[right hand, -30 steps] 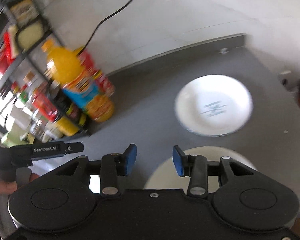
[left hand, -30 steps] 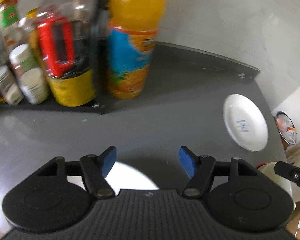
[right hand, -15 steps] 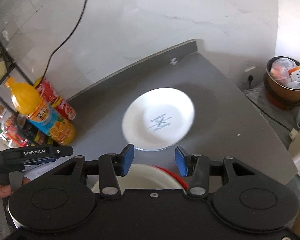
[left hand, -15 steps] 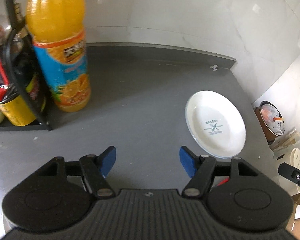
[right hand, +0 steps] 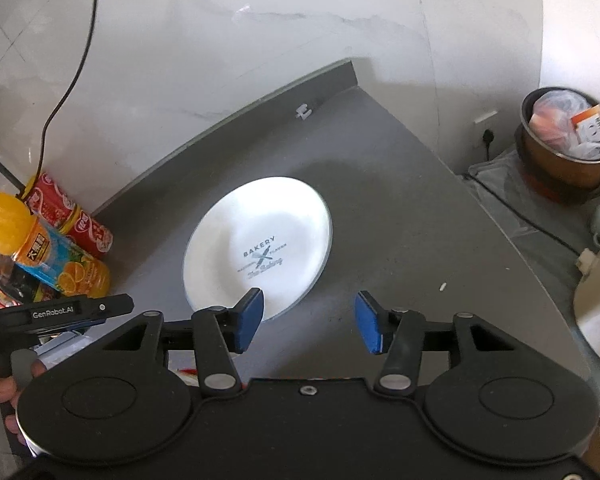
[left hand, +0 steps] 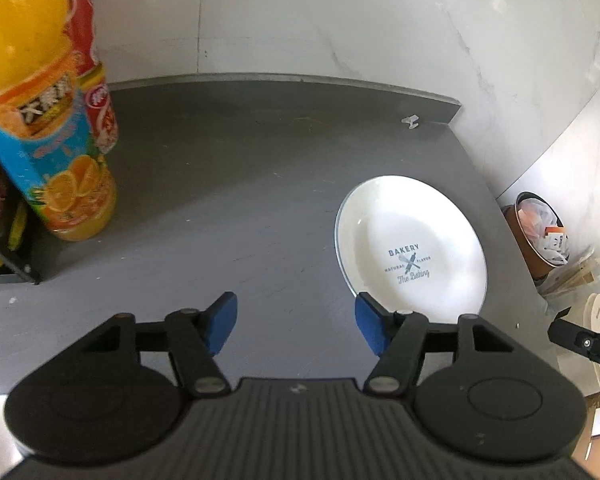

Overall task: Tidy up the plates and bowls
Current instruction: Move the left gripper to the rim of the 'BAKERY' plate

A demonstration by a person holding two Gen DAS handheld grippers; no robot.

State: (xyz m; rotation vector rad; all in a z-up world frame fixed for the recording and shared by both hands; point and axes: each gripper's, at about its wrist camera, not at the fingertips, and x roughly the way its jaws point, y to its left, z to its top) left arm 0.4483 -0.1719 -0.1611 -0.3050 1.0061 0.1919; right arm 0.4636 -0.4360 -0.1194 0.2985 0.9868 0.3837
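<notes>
plate (left hand: 410, 246) with bakery print lying flat and alone on the grey counter (left hand: 228, 184), near its right edge, well apart from the juice bottle (left hand: 40, 120) at the left. left gripper (left hand: 296, 322) and right gripper (right hand: 310, 322) both hover above the counter with jaws spread wide and empty. judged reading: the right one, nearest the rim, is posed for an edge pickup.

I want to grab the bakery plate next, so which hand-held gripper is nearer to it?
Right, slightly. The right hand-held gripper has its left fingertip over the near rim of the plate. The left hand-held gripper sits to the plate's left, its right fingertip just reaching the rim.
</notes>
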